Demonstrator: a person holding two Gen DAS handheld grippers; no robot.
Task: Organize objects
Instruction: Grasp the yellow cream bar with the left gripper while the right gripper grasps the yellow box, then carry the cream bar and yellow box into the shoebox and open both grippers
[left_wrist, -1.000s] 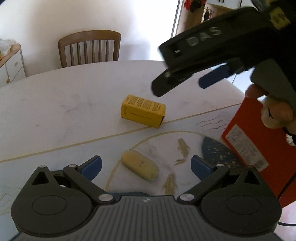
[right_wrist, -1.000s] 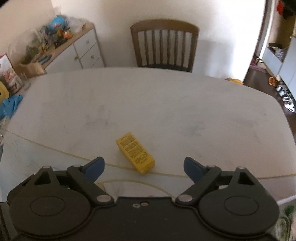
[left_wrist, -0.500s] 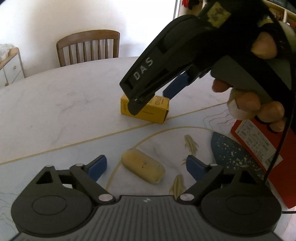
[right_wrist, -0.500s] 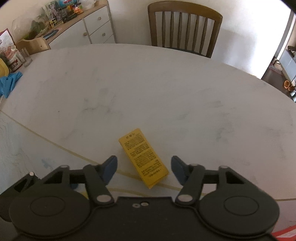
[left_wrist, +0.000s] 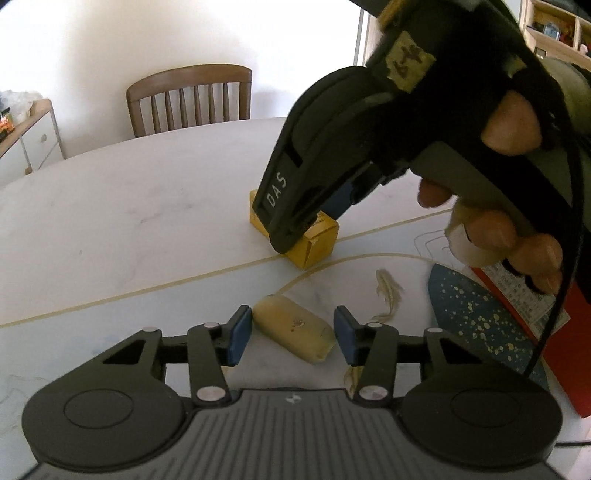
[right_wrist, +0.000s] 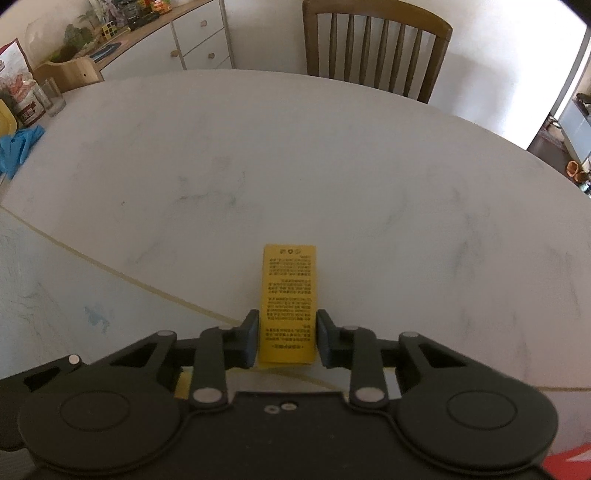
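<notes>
A yellow printed box (right_wrist: 287, 295) lies on the white table (right_wrist: 295, 166) between the fingers of my right gripper (right_wrist: 287, 339). Both blue pads rest against its long sides while the jaws are closing. In the left wrist view the same box (left_wrist: 317, 245) shows under that gripper, which a person's hand (left_wrist: 498, 229) holds steeply downward. Nearer, a pale yellow lump (left_wrist: 295, 332) lies slantwise on the printed mat. My left gripper (left_wrist: 293, 338) straddles it with jaws closing, and each pad touches one end of it.
A red packet (left_wrist: 554, 332) lies at the right, next to a dark blue speckled patch (left_wrist: 480, 325) of the mat. A wooden chair (right_wrist: 373, 48) stands beyond the table. A sideboard (right_wrist: 166, 40), a glass (right_wrist: 51, 98) and a blue cloth (right_wrist: 18, 146) are at the left.
Both pairs of jaws have narrowed from wide apart. The right gripper came down over the yellow box, which turned in line with its fingers. The left gripper stayed over the pale lump.
</notes>
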